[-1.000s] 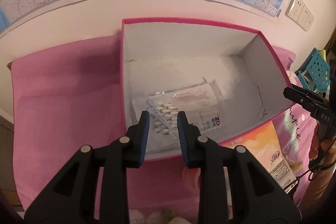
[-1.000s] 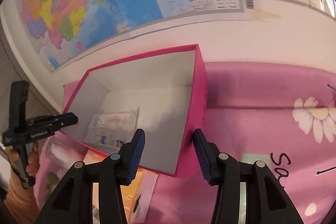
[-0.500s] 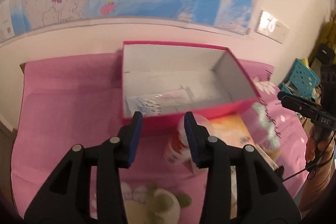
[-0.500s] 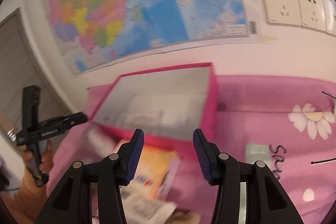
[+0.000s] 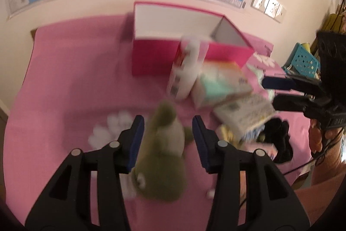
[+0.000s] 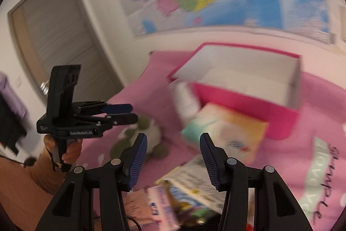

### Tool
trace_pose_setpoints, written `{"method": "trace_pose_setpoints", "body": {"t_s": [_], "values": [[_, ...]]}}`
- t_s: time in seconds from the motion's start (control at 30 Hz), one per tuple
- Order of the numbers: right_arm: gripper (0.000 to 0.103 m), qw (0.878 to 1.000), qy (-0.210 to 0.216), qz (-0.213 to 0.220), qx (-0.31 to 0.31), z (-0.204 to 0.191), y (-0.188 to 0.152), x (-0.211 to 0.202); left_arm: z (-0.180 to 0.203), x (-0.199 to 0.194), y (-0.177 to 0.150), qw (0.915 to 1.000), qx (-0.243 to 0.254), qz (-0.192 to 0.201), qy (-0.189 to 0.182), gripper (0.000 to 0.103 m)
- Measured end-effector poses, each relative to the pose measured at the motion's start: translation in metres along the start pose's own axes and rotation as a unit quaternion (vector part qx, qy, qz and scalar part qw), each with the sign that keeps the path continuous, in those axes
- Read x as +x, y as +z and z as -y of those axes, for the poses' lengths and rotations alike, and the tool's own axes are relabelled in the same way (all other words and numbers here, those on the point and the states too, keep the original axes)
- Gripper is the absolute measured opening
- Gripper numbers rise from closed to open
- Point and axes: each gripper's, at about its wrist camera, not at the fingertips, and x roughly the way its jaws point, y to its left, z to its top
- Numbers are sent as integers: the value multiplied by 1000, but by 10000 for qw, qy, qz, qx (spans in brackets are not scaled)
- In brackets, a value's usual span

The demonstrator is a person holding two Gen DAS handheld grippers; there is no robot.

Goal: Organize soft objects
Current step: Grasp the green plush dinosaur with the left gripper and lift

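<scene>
Blue ribbed pads line the jaws of the left gripper (image 5: 166,133), which stand parted around a green-and-grey plush toy (image 5: 162,155) lying on the pink cloth (image 5: 71,83); the pads flank it without pressing, and they have just been opening. That straddle looks like the set-up for a pick. The right gripper (image 6: 173,148) hangs with its jaws apart and nothing between them, above a loose heap of packets (image 6: 225,133) and a white bottle (image 6: 183,101) leaning by the pink box (image 6: 248,105), probably waiting its turn. The box sits open against the wall, well beyond the toy. A second ago the left jaws were nearly closed over the cotton-swab packet inside the box; now they have drawn back to the toy, and the right gripper has pulled away from the box too.
</scene>
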Motion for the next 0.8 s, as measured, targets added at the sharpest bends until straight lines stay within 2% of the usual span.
{"method": "trace_pose_setpoints", "body": {"t_s": [0.03,0.13,0.17,0.23,0.3,0.37,0.4,0.57,0.67,0.7,0.77,0.8], "values": [[52,9997,174,-146,-110,-11,1,17,-1,-2,-7,10000,-16,-29,12,48],[52,9991,269,-252,-222,-20,3,32,-5,-5,-23,9999,-115,-119,-8,48],[52,9980,369,-404,-329,-28,7,52,-6,-7,-29,9998,-142,-146,52,48],[52,9968,423,-538,-404,-35,7,66,-8,-8,-35,9996,-211,-188,52,48],[58,9963,454,-594,-420,-37,7,73,-11,-8,-42,9992,-301,-250,8,49],[62,9947,478,-789,-458,-38,11,98,-12,-8,-49,9990,-351,-286,21,55],[62,9947,478,-789,-458,-38,11,98,-12,-8,-52,9988,-375,-304,35,60],[63,9911,582,-1154,-330,-34,12,131,-11,-7,-61,9985,-406,-379,33,63],[63,9910,631,-1150,-268,-33,12,137,-12,-6,-63,9981,-461,-405,-17,66],[62,9923,580,-1035,-354,-36,12,135,-13,-6,-63,9980,-485,-413,-47,66],[52,9922,532,-1025,-477,-40,12,135,-15,-5,-62,9977,-532,-411,-101,66],[36,9915,547,-1026,-577,-45,11,136,-17,-4,-62,9974,-568,-426,-144,66]]}}
